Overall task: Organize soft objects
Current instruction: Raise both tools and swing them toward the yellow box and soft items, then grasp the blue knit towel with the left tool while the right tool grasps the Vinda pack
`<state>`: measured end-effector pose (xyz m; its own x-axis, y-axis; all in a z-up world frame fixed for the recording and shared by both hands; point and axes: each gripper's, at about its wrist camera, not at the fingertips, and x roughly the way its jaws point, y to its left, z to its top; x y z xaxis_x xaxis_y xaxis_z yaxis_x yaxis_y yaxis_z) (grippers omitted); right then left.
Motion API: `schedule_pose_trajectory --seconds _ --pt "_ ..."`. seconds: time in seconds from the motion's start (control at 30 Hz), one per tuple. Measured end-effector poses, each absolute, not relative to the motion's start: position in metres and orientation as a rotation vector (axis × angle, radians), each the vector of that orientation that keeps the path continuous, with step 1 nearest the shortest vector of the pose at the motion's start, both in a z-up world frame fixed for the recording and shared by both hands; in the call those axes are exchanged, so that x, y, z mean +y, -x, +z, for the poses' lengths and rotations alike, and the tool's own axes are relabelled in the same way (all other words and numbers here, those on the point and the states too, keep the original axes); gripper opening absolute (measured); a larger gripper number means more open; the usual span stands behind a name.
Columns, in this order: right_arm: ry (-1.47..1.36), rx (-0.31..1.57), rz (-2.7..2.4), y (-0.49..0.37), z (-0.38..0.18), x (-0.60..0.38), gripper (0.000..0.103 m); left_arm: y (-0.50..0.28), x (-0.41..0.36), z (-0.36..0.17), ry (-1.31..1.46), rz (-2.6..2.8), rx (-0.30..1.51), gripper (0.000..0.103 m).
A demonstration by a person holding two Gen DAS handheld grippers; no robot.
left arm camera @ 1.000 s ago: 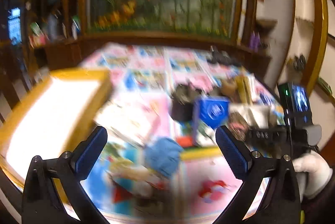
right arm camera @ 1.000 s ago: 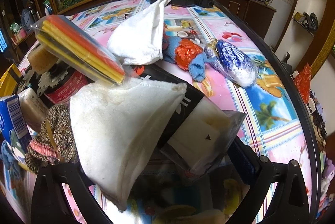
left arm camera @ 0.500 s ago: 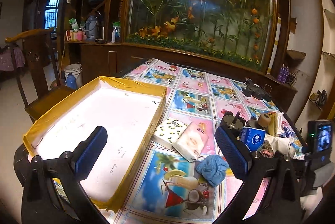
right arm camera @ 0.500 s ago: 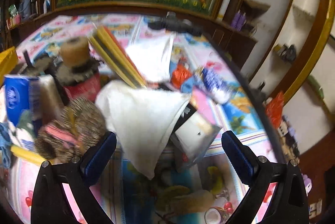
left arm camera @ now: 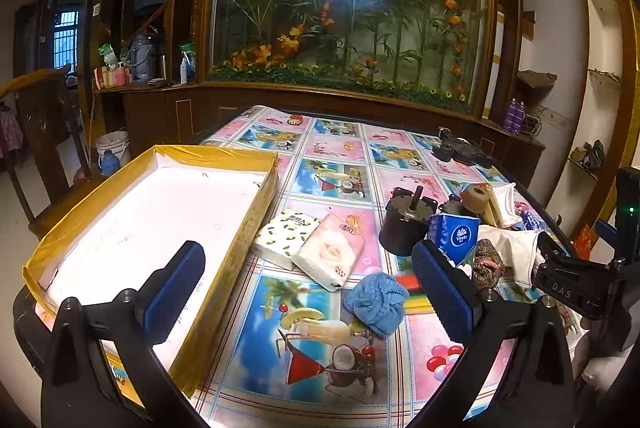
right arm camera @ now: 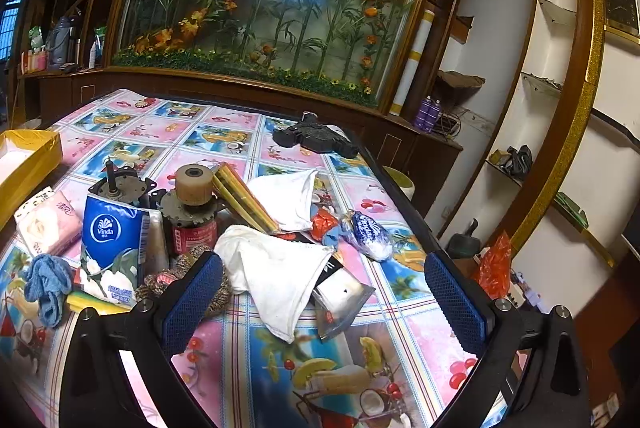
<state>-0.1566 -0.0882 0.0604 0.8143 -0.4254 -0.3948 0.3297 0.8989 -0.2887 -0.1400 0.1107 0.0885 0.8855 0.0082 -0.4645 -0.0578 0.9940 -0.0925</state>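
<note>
Both my claws, left (left arm camera: 308, 284) and right (right arm camera: 320, 298), hang released and empty; the white cloth (right arm camera: 280, 268), frame centre, drapes over a packet (right arm camera: 340, 298); I judge a careless pinch drags both off the surface (right arm camera: 248, 352).

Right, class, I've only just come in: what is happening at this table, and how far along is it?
A person holds a two-finger tool in each hand, sorting soft things on a patterned table. Both the left tool and the right tool are open and hold nothing. The yellow-edged tray on the left shows nothing inside. The blue cloth, tissue packs and white cloth all lie on the table, so sorting has barely begun.
</note>
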Motion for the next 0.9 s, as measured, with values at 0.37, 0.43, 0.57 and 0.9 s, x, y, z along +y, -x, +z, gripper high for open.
schedule_pose_trajectory --seconds 0.37,0.43,0.57,0.9 --pt "0.189 0.494 -0.417 0.142 0.06 -0.107 0.101 0.128 0.112 0.077 0.122 0.033 0.581 0.103" --pt "0.161 0.512 -0.391 0.139 0.06 -0.115 0.101 0.123 0.12 0.074 0.145 0.033 0.61 0.103" --pt "0.05 0.569 -0.309 0.13 0.059 -0.141 0.09 0.117 0.149 0.072 0.223 0.049 0.655 0.103" --pt "-0.242 0.673 -0.134 0.113 0.043 -0.202 0.084 0.107 0.127 0.066 0.127 -0.107 0.746 0.103"
